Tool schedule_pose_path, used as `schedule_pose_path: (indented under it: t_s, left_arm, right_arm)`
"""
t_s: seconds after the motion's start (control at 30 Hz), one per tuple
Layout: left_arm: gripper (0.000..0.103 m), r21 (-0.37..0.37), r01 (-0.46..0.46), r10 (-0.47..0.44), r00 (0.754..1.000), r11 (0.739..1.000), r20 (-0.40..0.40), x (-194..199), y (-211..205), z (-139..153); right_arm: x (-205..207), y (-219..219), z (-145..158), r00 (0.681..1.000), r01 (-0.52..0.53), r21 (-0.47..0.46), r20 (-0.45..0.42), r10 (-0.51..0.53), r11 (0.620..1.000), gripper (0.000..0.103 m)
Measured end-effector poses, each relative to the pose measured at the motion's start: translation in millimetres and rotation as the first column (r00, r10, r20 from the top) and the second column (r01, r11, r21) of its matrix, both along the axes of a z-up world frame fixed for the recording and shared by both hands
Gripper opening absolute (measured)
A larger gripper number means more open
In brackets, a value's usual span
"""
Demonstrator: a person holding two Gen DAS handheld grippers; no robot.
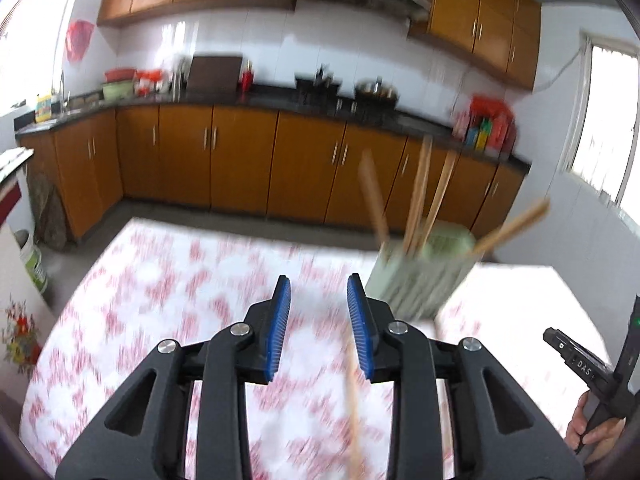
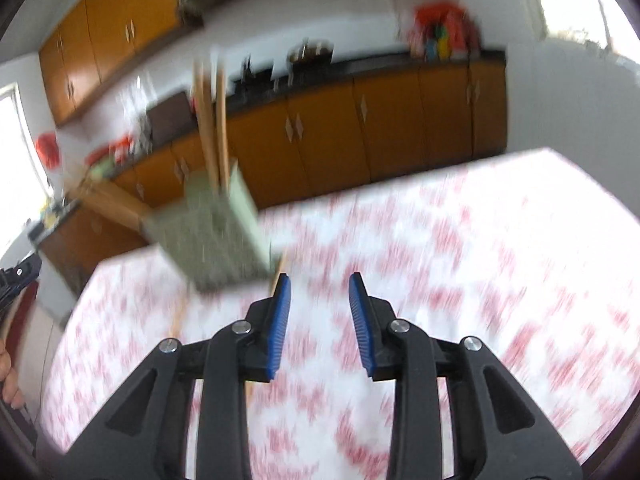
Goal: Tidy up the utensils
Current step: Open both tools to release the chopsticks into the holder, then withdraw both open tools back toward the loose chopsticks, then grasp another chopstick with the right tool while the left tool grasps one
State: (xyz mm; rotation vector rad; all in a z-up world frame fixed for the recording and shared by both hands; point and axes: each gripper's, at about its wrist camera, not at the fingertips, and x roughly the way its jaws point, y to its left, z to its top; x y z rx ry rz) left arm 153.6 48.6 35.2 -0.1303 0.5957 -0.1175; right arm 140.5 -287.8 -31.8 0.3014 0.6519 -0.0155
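A pale green utensil holder (image 1: 420, 276) stands on the table with several wooden chopsticks (image 1: 418, 192) sticking up out of it. It also shows in the right wrist view (image 2: 216, 236), left of the fingers, with chopsticks (image 2: 210, 120) in it. One loose chopstick (image 1: 354, 412) lies on the cloth under my left gripper (image 1: 319, 284), which is open and empty, left of the holder. My right gripper (image 2: 320, 282) is open and empty, right of the holder. A loose chopstick (image 2: 276, 276) lies by its left finger. Both views are blurred.
The table carries a white cloth with red flowers (image 1: 180, 300). Behind it run orange kitchen cabinets (image 1: 240, 160) and a dark counter with pots and bottles. The right gripper's handle and a hand (image 1: 592, 384) show at the left view's right edge.
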Motion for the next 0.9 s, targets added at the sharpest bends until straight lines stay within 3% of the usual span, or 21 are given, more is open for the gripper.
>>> schedule_pose_path:
  t_s: [0.17, 0.3, 0.43, 0.47, 0.57, 0.73, 0.8, 0.9]
  left_arm:
    - [0.031, 0.021, 0.022, -0.019, 0.993, 1.0, -0.12, -5, -4, -50]
    - [0.031, 0.025, 0.038, -0.032, 0.982, 0.999, -0.186, -9, -8, -78]
    - [0.036, 0.025, 0.051, -0.044, 0.977, 0.998, -0.206, -15, -11, -92]
    - [0.036, 0.026, 0.059, -0.052, 0.976, 0.998, -0.21, -16, -12, -94]
    - [0.036, 0.022, 0.078, -0.072, 0.974, 0.997, -0.214, -16, -16, -98]
    - [0.037, -0.007, 0.118, -0.117, 0.965, 0.993, -0.235, -13, -28, -105]
    - [0.044, -0.01, 0.132, -0.131, 0.962, 0.991, -0.241, -14, -34, -108]
    - [0.046, -0.01, 0.16, -0.157, 0.954, 0.987, -0.254, -15, -45, -113]
  right_arm:
    - [7, 41, -50, 0.984, -0.124, 0.069, -0.12, 0.131, 0.99, 0.032]
    - [17, 79, -68, 0.965, -0.193, 0.033, -0.174, 0.196, 0.981, 0.032]
    - [24, 96, -80, 0.955, -0.208, -0.026, -0.222, 0.198, 0.978, 0.031]
    - [23, 95, -82, 0.954, -0.204, -0.043, -0.231, 0.189, 0.978, 0.029]
    - [23, 88, -83, 0.962, -0.174, -0.069, -0.225, 0.154, 0.982, 0.009]
    - [32, 51, -83, 0.972, -0.068, -0.06, -0.229, 0.053, 0.996, 0.008]
    - [36, 29, -83, 0.972, 0.006, -0.067, -0.234, -0.022, 0.998, 0.008]
    - [38, -2, -84, 0.964, 0.099, -0.053, -0.242, -0.109, 0.994, 0.008]
